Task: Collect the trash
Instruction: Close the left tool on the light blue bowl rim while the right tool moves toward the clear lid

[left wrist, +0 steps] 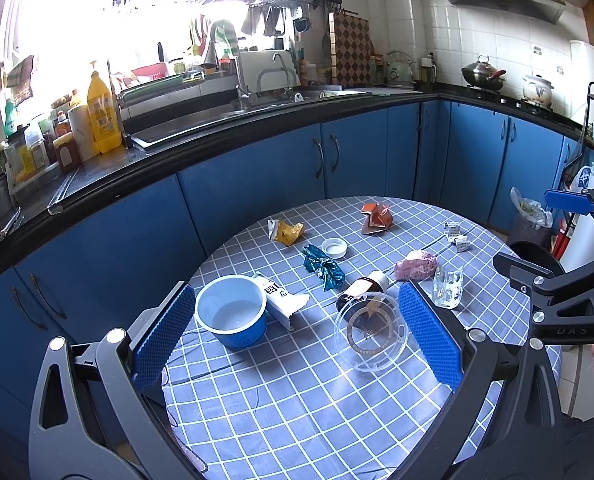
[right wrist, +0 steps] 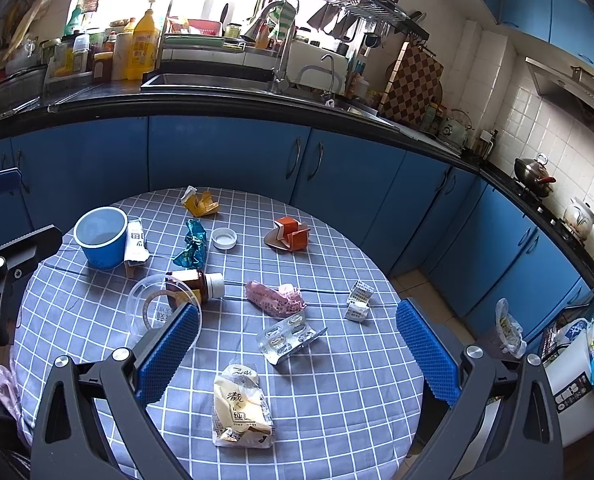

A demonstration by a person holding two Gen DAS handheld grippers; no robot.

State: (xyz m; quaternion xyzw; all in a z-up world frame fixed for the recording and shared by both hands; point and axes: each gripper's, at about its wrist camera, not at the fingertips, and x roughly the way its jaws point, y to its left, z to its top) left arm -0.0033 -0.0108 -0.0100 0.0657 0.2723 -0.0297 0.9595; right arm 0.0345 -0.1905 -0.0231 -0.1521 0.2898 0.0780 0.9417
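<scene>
Trash lies scattered on a round table with a blue checked cloth [right wrist: 337, 400]: a blue paper cup [right wrist: 100, 238], a teal foil wrapper [right wrist: 193, 244], a white cap [right wrist: 223, 238], an orange carton [right wrist: 289, 234], a brown bottle [right wrist: 193, 284] by a clear lid [right wrist: 153, 312], a pink wrapper [right wrist: 275, 298], a blister pack [right wrist: 289, 338] and a cream snack bag [right wrist: 239, 408]. My left gripper [left wrist: 297, 332] is open above the table's near side, the cup [left wrist: 233, 312] by its left finger. My right gripper [right wrist: 297, 352] is open and empty above the blister pack.
Blue cabinets under a black counter [left wrist: 217, 144] with a sink curve behind the table. A bin with a bag [right wrist: 505, 332] stands on the floor to the right, beside a white appliance [right wrist: 569, 372]. A stove with pots [right wrist: 537, 180] is at the far right.
</scene>
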